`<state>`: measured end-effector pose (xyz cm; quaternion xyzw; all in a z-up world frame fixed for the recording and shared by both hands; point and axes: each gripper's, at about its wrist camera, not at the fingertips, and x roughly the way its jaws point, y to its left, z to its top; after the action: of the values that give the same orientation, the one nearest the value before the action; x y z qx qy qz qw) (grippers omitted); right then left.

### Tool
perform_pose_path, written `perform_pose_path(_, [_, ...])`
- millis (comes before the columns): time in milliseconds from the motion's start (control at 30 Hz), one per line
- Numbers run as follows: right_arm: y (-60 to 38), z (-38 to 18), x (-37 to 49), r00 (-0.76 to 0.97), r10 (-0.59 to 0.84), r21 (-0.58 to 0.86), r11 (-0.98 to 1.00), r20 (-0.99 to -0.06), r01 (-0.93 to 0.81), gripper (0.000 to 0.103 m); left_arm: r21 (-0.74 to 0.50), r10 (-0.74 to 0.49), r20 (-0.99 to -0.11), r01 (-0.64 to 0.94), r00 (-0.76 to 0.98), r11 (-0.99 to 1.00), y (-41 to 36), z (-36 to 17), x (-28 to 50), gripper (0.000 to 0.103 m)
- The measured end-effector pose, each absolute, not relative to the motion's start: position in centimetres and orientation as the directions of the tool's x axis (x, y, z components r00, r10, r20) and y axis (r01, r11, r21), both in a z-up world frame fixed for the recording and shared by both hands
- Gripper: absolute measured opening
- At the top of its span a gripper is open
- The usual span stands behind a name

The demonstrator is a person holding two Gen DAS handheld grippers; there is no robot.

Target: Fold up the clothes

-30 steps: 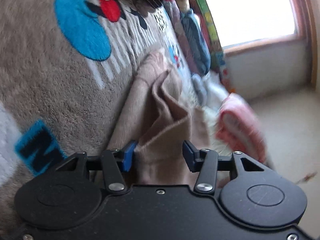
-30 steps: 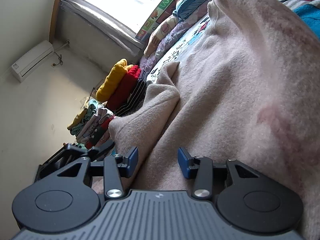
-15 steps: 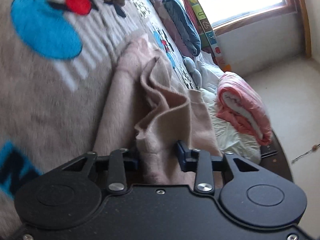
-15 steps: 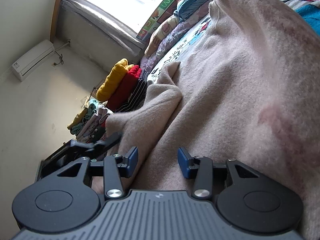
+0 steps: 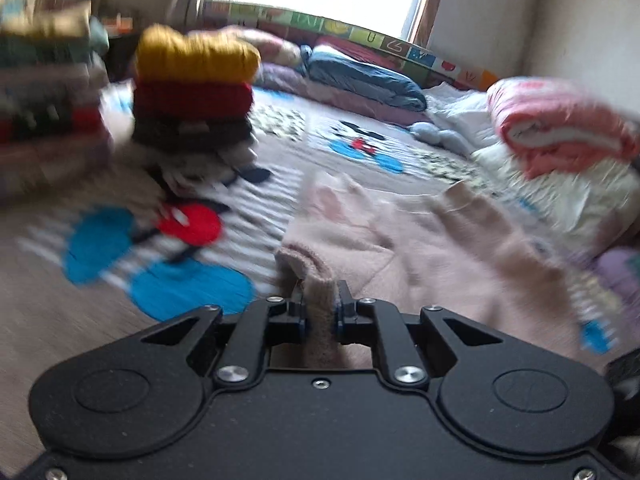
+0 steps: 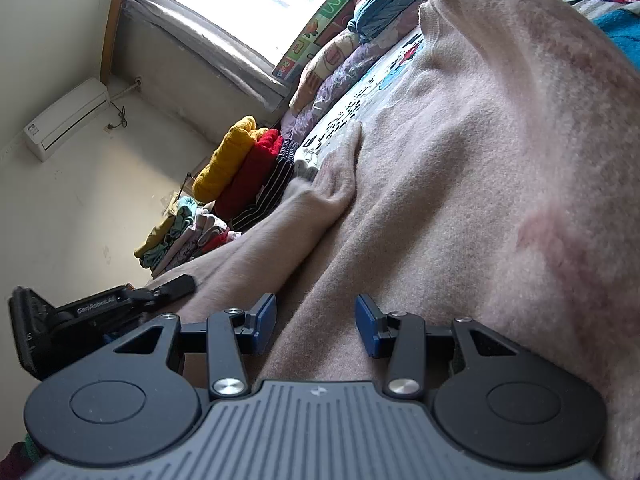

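Observation:
A pale pink fleece sweater (image 5: 432,256) lies spread on a cartoon-print blanket (image 5: 168,280). My left gripper (image 5: 320,312) is shut on a bunched edge of that sweater, the cloth pinched between its jaws. In the right wrist view the same sweater (image 6: 480,200) fills most of the frame, with a sleeve (image 6: 288,224) stretched toward the left. My right gripper (image 6: 316,324) is open just above the cloth, its blue pads (image 6: 266,322) apart with fabric lying under the gap. The left gripper's black body (image 6: 100,312) shows at the left edge.
A stack of folded yellow, red and striped clothes (image 5: 192,92) stands at the back left, with another pile (image 5: 44,92) beside it. A rolled pink quilt (image 5: 560,128) and a blue pillow (image 5: 360,76) lie near the window. An air conditioner (image 6: 66,118) hangs on the wall.
My left gripper went from open to shut on the sweater's edge and swung level, bringing the whole bed into view. The right gripper stayed open and still; the sleeve has been drawn out leftward.

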<state>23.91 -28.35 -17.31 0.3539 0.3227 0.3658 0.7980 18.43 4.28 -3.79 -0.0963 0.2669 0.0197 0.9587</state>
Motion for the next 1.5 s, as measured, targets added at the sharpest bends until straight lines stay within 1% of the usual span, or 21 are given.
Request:
perform_pose_path(67, [-28.3, -17.3, 23.9, 0.524, 0.812, 0.800, 0.482, -0.257, -0.356, 0.044, -0.091, 0.042, -0.508, -0.102, 0.861, 0.991, 4.2, -3.8, 18.1, 0.010])
perform_pose_path(267, [-28.2, -17.3, 23.9, 0.524, 0.811, 0.798, 0.486, -0.259, -0.357, 0.044, 0.045, 0.189, -0.501, -0.192, 0.845, 0.980, 5.1, -5.1, 16.4, 0.010])
perform_pose_path(667, [-28.6, -17.3, 23.9, 0.522, 0.812, 0.797, 0.487, -0.261, -0.358, 0.044, 0.200, 0.382, -0.549, -0.327, 0.744, 0.924, 6.1, -9.3, 13.6, 0.010])
perform_pose_path(833, [-28.6, -17.3, 23.9, 0.522, 0.812, 0.797, 0.487, -0.261, -0.358, 0.044, 0.102, 0.355, -0.611, -0.375, 0.707, 0.921, 7.5, -10.5, 13.6, 0.011])
perform_pose_path(867, [-28.6, -17.3, 23.9, 0.522, 0.812, 0.797, 0.487, -0.261, -0.358, 0.044, 0.063, 0.335, -0.621, -0.381, 0.709, 0.922, 8.0, -10.4, 13.5, 0.011])
perform_pose_path(933, [-28.6, -17.3, 23.9, 0.522, 0.812, 0.797, 0.486, -0.261, -0.358, 0.044, -0.052, 0.270, -0.639, -0.391, 0.720, 0.919, 9.4, -9.9, 13.2, 0.012])
perform_pose_path(1000, [-28.6, -17.3, 23.9, 0.522, 0.812, 0.797, 0.486, -0.260, -0.358, 0.044, -0.173, 0.213, -0.635, -0.405, 0.742, 0.898, 11.4, -9.4, 12.7, 0.022])
perform_pose_path(1100, [-28.6, -17.3, 23.9, 0.521, 0.813, 0.798, 0.484, -0.259, -0.358, 0.044, -0.333, 0.137, -0.613, -0.412, 0.778, 0.848, 14.6, -8.8, 12.3, 0.025])
perform_pose_path(1133, [-28.6, -17.4, 23.9, 0.521, 0.813, 0.798, 0.484, -0.259, -0.359, 0.044, -0.383, 0.112, -0.603, -0.409, 0.790, 0.828, 15.7, -8.7, 12.3, 0.027])
perform_pose_path(1200, [-28.6, -17.4, 23.8, 0.521, 0.813, 0.798, 0.484, -0.259, -0.359, 0.044, -0.458, 0.066, -0.588, -0.399, 0.806, 0.794, 17.8, -9.0, 13.1, 0.044])
perform_pose_path(1433, [-28.6, -17.4, 23.8, 0.521, 0.814, 0.797, 0.483, -0.256, -0.364, 0.044, -0.601, -0.060, -0.576, -0.373, 0.815, 0.707, 23.3, -11.3, 18.2, 0.044])
perform_pose_path(1467, [-28.5, -17.4, 23.8, 0.521, 0.815, 0.796, 0.483, -0.255, -0.366, 0.044, -0.600, -0.060, -0.573, -0.368, 0.817, 0.710, 23.4, -11.4, 18.6, 0.044])
perform_pose_path(1500, [-28.5, -17.4, 23.8, 0.520, 0.815, 0.795, 0.482, -0.254, -0.368, 0.044, -0.573, -0.038, -0.573, -0.368, 0.818, 0.733, 23.1, -11.1, 18.6, 0.044])
